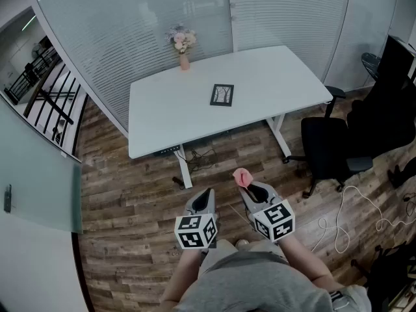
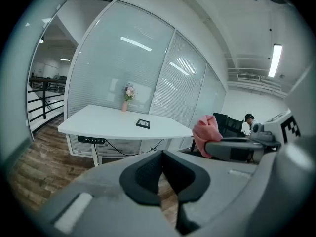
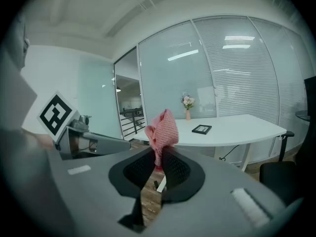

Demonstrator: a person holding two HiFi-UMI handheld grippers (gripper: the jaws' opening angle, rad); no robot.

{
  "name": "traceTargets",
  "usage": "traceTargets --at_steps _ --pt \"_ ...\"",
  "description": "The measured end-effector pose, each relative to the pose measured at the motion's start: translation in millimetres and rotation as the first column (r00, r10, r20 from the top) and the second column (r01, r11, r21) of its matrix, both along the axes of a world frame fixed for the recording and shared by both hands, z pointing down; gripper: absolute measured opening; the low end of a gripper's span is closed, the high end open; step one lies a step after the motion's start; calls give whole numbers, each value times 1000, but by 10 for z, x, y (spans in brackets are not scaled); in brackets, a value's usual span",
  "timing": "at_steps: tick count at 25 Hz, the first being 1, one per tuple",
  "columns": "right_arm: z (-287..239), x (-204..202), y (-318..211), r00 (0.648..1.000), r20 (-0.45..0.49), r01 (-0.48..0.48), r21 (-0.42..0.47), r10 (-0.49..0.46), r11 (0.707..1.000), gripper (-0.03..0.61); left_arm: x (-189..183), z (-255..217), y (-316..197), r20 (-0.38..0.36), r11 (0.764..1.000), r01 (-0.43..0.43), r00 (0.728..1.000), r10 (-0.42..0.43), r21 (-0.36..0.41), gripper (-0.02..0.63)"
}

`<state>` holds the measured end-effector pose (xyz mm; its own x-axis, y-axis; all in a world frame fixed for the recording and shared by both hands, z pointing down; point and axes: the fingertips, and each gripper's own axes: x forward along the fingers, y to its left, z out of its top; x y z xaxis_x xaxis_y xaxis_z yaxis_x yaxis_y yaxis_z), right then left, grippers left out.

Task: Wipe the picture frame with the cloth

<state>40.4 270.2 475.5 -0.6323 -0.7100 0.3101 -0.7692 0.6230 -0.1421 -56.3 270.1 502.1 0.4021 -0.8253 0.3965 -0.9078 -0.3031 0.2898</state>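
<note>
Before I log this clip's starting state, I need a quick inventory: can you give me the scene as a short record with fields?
cloth: pink, bunched, sticking up from the right gripper's jaws
right gripper: shut on the cloth, held over the wood floor
left gripper: jaws together, nothing between them
picture frame: lying flat near the middle of the white table, untouched
other items: vase of flowers at the table's far edge; black chair to the right
wiping: not yet begun

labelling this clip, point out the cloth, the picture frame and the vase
cloth [image 3: 163, 129], right gripper view, its bunched middle
picture frame [image 1: 222, 95], head view, centre of the glass
vase [image 1: 184, 62], head view, its pink body
</note>
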Motion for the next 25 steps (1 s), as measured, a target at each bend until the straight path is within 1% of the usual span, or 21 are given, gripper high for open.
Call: traceTargets --at_steps 3,7,11,16,20,25 --pt "31 37 51 1000 -8 8 -5 -8 1000 40 54 27 40 -15 1000 -2 1000 2 -3 2" --pt "25 68 71 1000 -20 22 -3 -22 1000 40 88 7 56 -4 1000 6 1000 -6 8 3" --pt "11 91 62 999 -26 32 10 -32 999 40 50 -6 38 -12 999 39 999 -39 15 3" --pt "-7 116 33 999 18 38 6 -38 999 43 -12 -39 55 -36 996 82 996 -81 21 3" --pt "-27 56 -3 998 29 59 2 -59 998 46 -111 37 69 -31 993 116 993 -116 -5 3" --pt "-43 24 -116 996 54 68 4 -68 998 46 -139 128 8 -38 991 129 991 -130 -23 3"
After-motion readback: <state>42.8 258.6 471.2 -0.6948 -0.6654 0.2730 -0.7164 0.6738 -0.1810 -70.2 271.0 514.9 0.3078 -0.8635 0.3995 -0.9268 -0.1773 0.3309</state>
